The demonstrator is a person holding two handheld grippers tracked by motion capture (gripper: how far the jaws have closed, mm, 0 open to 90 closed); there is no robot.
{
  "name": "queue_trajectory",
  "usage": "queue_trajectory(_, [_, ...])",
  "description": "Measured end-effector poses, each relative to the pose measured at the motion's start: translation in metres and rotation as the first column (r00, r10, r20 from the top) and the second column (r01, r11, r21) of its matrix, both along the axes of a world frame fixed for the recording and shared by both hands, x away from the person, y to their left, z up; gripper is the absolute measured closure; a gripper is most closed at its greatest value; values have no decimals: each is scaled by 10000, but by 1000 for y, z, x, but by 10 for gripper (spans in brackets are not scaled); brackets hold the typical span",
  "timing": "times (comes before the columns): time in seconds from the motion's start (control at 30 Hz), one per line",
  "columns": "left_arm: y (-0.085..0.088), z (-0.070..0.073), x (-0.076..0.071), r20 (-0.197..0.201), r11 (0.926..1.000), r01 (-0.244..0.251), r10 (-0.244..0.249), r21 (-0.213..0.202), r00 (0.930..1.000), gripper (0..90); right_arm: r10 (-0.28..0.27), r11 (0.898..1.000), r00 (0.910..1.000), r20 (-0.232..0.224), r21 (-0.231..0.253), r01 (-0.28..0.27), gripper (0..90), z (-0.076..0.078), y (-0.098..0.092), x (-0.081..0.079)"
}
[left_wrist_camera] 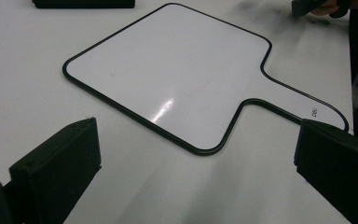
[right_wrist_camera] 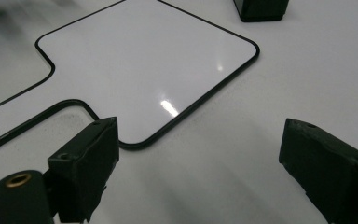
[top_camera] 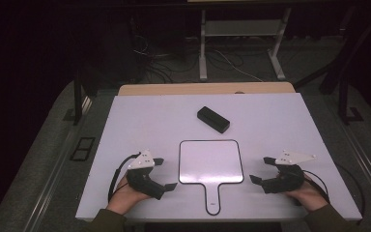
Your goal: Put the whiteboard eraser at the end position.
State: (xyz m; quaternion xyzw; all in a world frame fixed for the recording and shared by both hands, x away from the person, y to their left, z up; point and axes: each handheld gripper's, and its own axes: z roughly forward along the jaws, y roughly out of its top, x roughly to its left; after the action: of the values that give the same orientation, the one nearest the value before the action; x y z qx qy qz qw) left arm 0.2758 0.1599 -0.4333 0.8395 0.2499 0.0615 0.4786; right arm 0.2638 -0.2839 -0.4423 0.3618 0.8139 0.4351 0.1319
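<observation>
Hovering both grippers low over the white table [top_camera: 125, 125], one to each side of the paddle-shaped whiteboard [top_camera: 211, 162].

High view: my left gripper [top_camera: 166, 174] sits just beside the board's left edge, my right gripper [top_camera: 263, 170] just beside its right edge. Both have their jaws spread apart with nothing between them. The board lies flat between my two grippers, handle pointing back toward me. A black eraser block [top_camera: 213, 119] lies beyond the board, well ahead of both grippers.

Left gripper view: the whiteboard [left_wrist_camera: 168, 70] lies ahead of my jaws and a little to their right, and the handle [left_wrist_camera: 298, 100] runs toward my right-hand jaw. Nothing is touched. The eraser block [left_wrist_camera: 84, 3] shows at the far edge.

Right gripper view: the board's near corner [right_wrist_camera: 140, 140] lies just beside my left-hand jaw, and the board [right_wrist_camera: 144, 60] spreads away ahead and to the left. The eraser block [right_wrist_camera: 261, 8] is far ahead.

My judgement: the board is thin and flat on the table, so a jaw has to get under the rim. Best to come in low at the corner or the handle, one jaw skimming the table, and close slowly so the board doesn't skate away.
</observation>
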Motion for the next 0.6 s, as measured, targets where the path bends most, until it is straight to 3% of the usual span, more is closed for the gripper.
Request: queue_trajectory(0.6, [0, -1, -1, -27, 10000, -2, 2, 63, 10000, 0, -69, 9998, 10000, -15, -174, 69, 108, -3, -6, -5])
